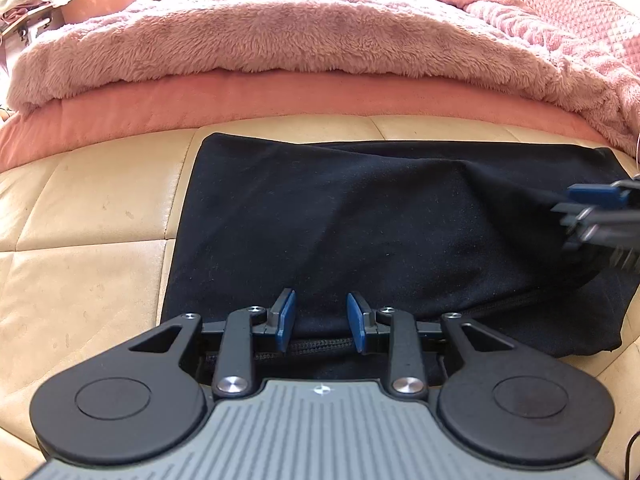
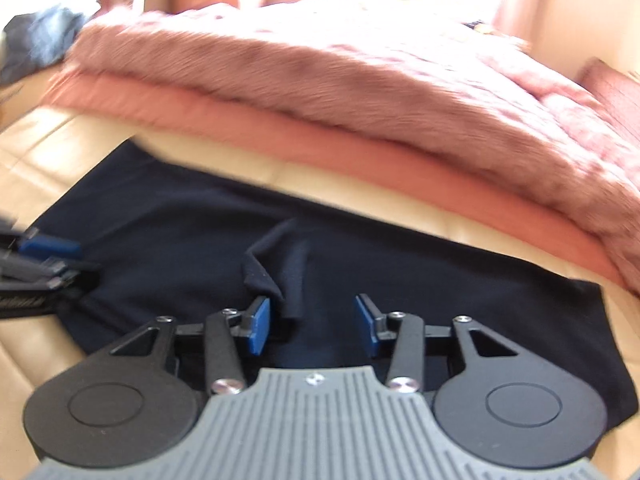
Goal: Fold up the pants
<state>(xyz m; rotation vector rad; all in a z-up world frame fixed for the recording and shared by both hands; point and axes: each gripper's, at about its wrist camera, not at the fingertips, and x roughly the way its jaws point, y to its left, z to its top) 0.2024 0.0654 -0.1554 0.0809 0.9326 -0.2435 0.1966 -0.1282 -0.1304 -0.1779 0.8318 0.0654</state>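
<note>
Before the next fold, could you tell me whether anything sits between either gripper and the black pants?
Nothing visible does. The left gripper and the right gripper are both open right over the black pants, on the cream cushion. The pink blanket lies behind the pants, apart from them.

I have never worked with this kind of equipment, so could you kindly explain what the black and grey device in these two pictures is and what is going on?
There is no robot here: a person holds a two-finger gripper in each hand, and each picture comes from a fisheye camera on one gripper, looking along its blue-padded fingers. One view shows the left gripper, the other the right gripper. Both have their fingers apart and grip nothing. Beneath them lie dark pants, partly folded, on a cream quilted surface. A small raised fold of the fabric stands just by the right gripper's left finger. Behind is a fluffy pink blanket. The right-wrist picture is blurred.
</note>
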